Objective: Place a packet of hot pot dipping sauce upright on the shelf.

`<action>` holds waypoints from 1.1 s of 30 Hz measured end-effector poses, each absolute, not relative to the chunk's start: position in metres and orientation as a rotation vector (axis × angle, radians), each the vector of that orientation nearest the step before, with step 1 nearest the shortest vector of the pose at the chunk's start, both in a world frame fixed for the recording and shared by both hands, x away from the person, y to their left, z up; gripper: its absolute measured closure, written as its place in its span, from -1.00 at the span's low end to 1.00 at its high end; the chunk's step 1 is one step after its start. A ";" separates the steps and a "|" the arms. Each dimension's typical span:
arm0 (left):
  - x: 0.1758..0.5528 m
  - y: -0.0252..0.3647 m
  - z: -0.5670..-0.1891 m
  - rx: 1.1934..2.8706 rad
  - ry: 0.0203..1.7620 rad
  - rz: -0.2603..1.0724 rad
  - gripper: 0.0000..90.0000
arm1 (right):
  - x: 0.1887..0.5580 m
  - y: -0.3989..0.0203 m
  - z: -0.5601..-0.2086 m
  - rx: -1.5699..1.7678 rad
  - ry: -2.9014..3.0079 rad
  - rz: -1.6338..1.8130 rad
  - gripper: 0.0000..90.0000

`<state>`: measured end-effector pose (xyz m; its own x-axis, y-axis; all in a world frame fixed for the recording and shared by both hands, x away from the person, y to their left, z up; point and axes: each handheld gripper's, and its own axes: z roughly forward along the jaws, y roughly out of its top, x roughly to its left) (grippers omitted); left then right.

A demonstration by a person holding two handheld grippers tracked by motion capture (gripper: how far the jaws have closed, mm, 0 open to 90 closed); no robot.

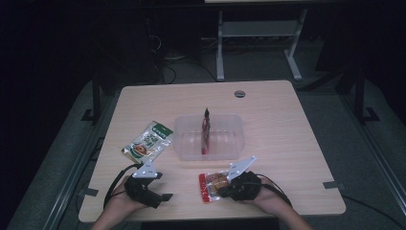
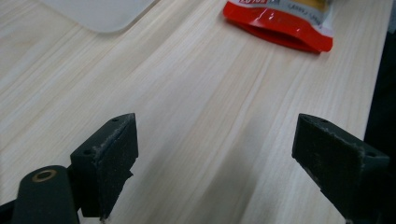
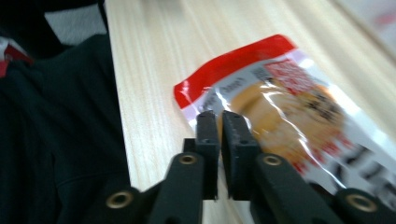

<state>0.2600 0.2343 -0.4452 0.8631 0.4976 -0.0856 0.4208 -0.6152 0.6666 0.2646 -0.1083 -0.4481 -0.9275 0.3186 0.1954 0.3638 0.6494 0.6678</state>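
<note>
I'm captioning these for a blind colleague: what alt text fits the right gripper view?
The right gripper's two black fingers, nearly shut, point at a red-edged snack packet lying flat on a light wooden table. A dark sleeve fills the left.

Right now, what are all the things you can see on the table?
Table: one, light wood, under everything.
Clear tub: one, see-through plastic, middle of the table.
Red packet: one, standing on edge inside the tub.
Green snack pouch: one, green and tan, lying flat left of the tub.
Red snack pouch: one, red and orange, lying flat at the near edge by the right gripper.
Left gripper: one, black, jaws wide apart over bare wood.
Right gripper: one, black, jaws nearly together at the red snack pouch.
</note>
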 end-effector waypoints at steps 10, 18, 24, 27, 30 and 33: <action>0.260 0.213 -0.437 2.294 0.607 0.120 -0.52 | 0.267 -0.148 -0.439 -0.769 -2.744 -1.200 0.34; 0.262 0.196 -0.422 2.249 0.557 0.089 0.05 | 0.264 -0.177 -0.434 -0.912 -2.758 -1.227 0.08; 0.273 0.170 -0.420 2.258 0.509 0.049 0.53 | 0.261 -0.196 -0.435 -1.001 -2.740 -1.231 -0.06; 0.276 0.162 -0.421 2.274 0.504 0.037 0.74 | 0.260 -0.202 -0.436 -1.023 -2.735 -1.230 -0.10; 0.279 0.152 -0.423 2.283 0.508 0.029 0.87 | 0.259 -0.208 -0.438 -1.050 -2.730 -1.223 -0.15; 0.282 0.144 -0.424 2.298 0.483 0.032 0.99 | 0.259 -0.212 -0.439 -1.071 -2.721 -1.226 -0.17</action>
<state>0.2816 0.1435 -0.4243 0.9276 0.3524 -0.1238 0.3328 -0.6295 0.7021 0.2590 -0.2124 -0.4388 -0.7714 0.5910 0.2361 0.5683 0.4728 0.6735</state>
